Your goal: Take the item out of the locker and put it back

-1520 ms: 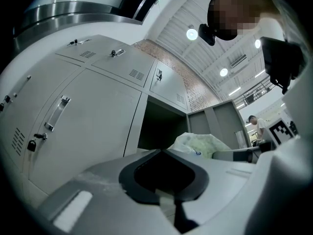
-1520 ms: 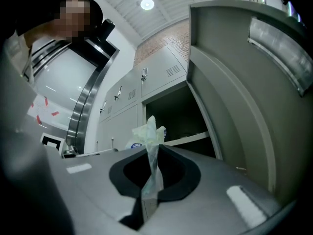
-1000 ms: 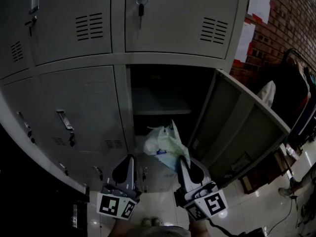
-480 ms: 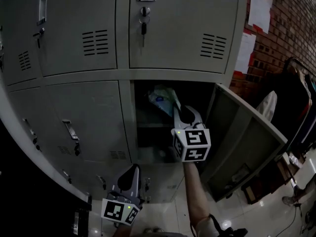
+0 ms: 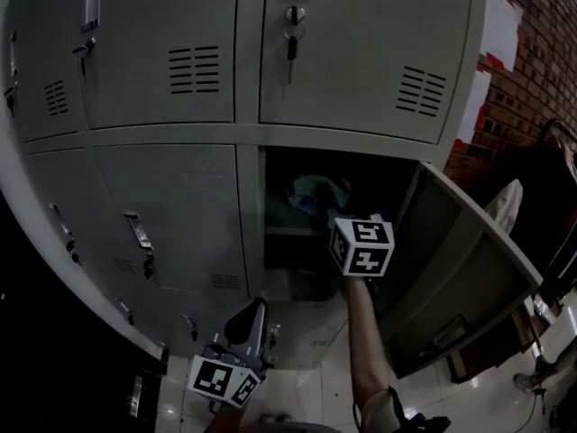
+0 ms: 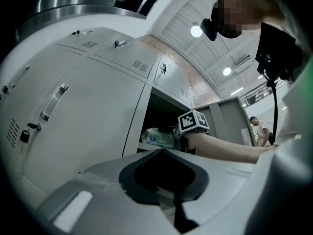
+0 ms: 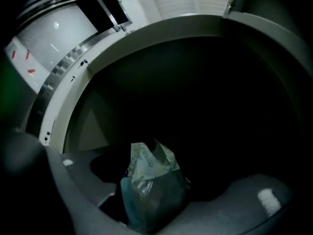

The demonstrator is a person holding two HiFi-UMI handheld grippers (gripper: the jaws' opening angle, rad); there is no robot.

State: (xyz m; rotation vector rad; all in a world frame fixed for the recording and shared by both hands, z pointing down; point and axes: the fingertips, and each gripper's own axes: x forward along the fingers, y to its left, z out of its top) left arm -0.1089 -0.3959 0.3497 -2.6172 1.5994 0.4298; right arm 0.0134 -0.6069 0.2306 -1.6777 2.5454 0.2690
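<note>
A pale, crumpled plastic bag (image 5: 315, 192) sits on the shelf (image 5: 287, 233) inside the open locker compartment. My right gripper (image 5: 335, 215) reaches into that compartment, its marker cube (image 5: 362, 246) just outside the opening. Its jaws are opening. In the right gripper view the bag (image 7: 151, 185) stands between the spread jaws, nearer the left one, and neither pad presses on it. My left gripper (image 5: 254, 309) hangs low in front of the lockers, shut and holding nothing. From the left gripper view the bag (image 6: 157, 137) shows beside the right gripper's cube (image 6: 192, 121).
The locker door (image 5: 469, 260) stands swung open to the right. Shut locker doors (image 5: 171, 215) fill the left and top, and a key hangs in the upper lock (image 5: 290, 39). A brick wall with papers (image 5: 532, 43) and a dark rack (image 5: 559, 206) stand at right.
My right gripper has risen from low in front of the locker and carried the bag up onto the shelf. Its jaws have spread off the bag. The left gripper stayed low.
</note>
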